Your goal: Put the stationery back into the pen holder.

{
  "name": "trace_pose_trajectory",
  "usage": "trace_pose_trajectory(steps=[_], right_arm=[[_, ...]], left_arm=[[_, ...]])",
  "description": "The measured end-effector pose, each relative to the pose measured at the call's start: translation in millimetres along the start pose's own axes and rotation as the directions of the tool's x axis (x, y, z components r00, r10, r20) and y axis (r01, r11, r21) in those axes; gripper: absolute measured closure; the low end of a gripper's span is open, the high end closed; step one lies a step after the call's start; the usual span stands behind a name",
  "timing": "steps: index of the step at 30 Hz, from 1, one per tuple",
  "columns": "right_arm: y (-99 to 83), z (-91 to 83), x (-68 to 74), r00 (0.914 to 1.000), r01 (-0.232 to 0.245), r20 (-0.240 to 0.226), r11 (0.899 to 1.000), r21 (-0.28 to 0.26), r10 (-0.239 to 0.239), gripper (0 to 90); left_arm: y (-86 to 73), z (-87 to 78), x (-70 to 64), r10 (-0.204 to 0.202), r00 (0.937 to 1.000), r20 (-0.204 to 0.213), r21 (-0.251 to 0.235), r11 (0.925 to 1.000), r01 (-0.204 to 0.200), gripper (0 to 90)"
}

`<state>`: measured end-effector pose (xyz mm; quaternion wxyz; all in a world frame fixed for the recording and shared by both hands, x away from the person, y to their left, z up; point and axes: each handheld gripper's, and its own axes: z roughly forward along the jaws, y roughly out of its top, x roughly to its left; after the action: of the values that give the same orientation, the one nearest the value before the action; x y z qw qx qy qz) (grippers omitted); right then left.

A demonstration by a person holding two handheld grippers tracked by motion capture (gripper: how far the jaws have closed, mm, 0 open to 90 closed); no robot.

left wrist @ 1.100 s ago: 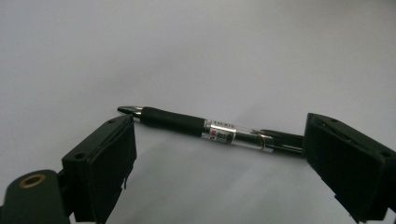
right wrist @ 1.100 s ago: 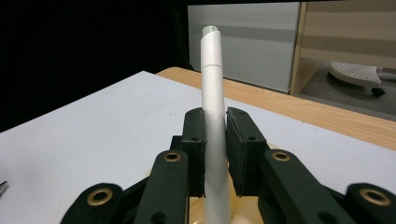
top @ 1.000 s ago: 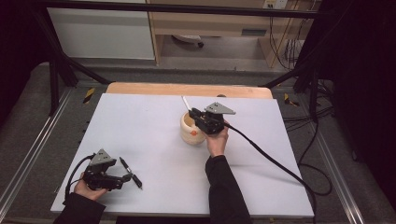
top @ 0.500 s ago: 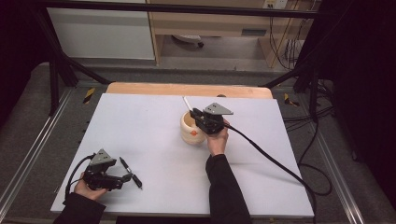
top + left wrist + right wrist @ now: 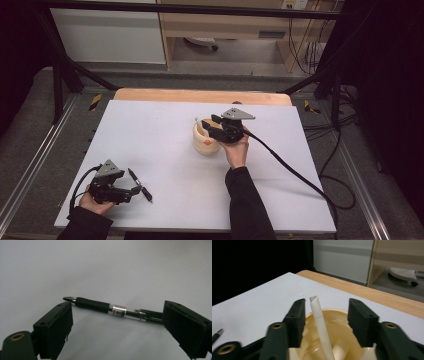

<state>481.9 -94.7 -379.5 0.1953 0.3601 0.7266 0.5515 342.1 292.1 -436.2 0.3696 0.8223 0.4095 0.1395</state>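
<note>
A cream cup stands right of the white table's middle, and a white stick-like pen leans out of it. My right gripper hovers over the cup's rim, open. In the right gripper view the white pen rises from the cup between the spread jaws, near the left one and unclamped. At the front left, my left gripper rests low and open around a black pen. That black pen with its clear barrel lies flat on the table across the gap between the jaws.
A wooden board runs along the table's far edge. The right gripper's black cable trails across the table to the right and off its edge. Black frame poles stand at the far corners. Metal rails flank both sides.
The white pen stood higher, pointing up and left out of the cup; it now sits lower in it. The left gripper and the black pen have not moved.
</note>
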Motion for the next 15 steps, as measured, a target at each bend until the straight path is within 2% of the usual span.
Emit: trace_pose_trajectory(steps=[2, 6, 10, 15], right_arm=[[5.4, -7.7, 0.0, 1.0, -0.005, 0.0, 1.0, 0.027, 0.005, 35.8], [12.3, -23.6, 2.3, 0.9998, 0.014, 0.011, 0.997, 0.072, -0.015, 20.4], [14.7, -37.4, 8.2, 0.9991, 0.04, 0.004, 0.992, 0.118, -0.041, 12.1], [10.8, -45.3, 18.2, 0.9978, 0.065, -0.03, 0.978, 0.199, -0.06, 5.6]], left_arm=[[-0.1, 0.0, 0.0, 0.0, 1.0, -0.001, 0.001, 1.0, 0.0, 10.0], [0.1, 0.1, -0.4, 0.0, 1.0, -0.003, 0.002, 1.0, 0.0, 10.0], [0.0, 0.1, -0.4, -0.002, 1.0, -0.004, 0.002, 1.0, 0.002, 9.9], [0.1, 0.4, -0.5, 0.0, 1.0, -0.006, 0.008, 1.0, 0.0, 9.9]])
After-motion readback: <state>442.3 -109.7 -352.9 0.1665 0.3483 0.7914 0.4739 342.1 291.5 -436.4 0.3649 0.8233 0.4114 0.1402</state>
